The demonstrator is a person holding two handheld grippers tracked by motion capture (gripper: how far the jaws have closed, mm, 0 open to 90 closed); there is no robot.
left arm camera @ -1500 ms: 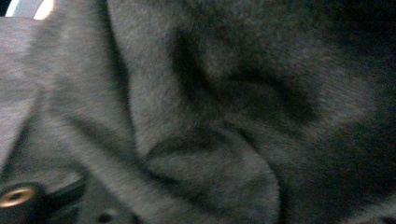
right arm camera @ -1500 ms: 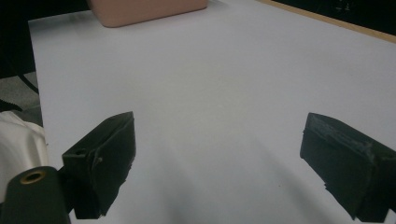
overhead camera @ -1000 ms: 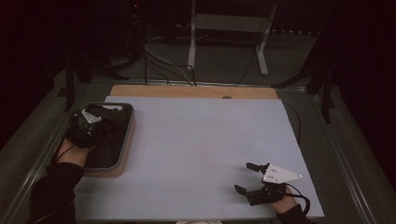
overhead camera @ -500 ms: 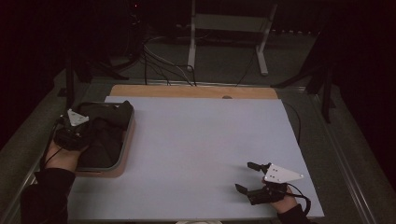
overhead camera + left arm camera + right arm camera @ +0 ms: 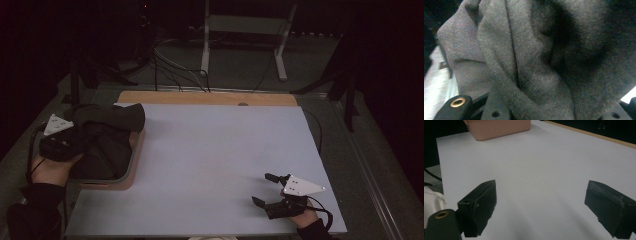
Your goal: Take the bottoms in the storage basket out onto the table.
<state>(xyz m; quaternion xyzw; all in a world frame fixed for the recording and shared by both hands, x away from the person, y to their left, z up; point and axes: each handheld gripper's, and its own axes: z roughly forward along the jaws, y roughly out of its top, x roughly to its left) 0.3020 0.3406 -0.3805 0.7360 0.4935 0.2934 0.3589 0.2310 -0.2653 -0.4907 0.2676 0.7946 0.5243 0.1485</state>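
Shifted toward the near-left since the earlier frames: left gripper (image 5: pixel 60 142), now at the tray's left rim, with the dark garment (image 5: pixel 107 135) bunched up and drawn along, one fold draped over the far right corner of the tray. Unmoved: right gripper (image 5: pixel 272 192), low on the near-right of the tabletop (image 5: pixel 215 150).

Largest first: pale tabletop, bare across the middle. At its left edge, pinkish tray (image 5: pixel 131 172), holding the garment. From the left gripper view, grey-brown cloth (image 5: pixel 531 65) pressed right up against the camera, folds running down between the fingers; fingers closed as tight as they go, clamped on the cloth. Right fingers (image 5: pixel 477 207) wide apart, nothing between them, aimed across the bare surface with the tray (image 5: pixel 499 128) well apart in the distance.

Key relation for the next move, as a judgement: garment wholly on the left side, already in the left grip, with the open tabletop to its right; right hand far off across the table.
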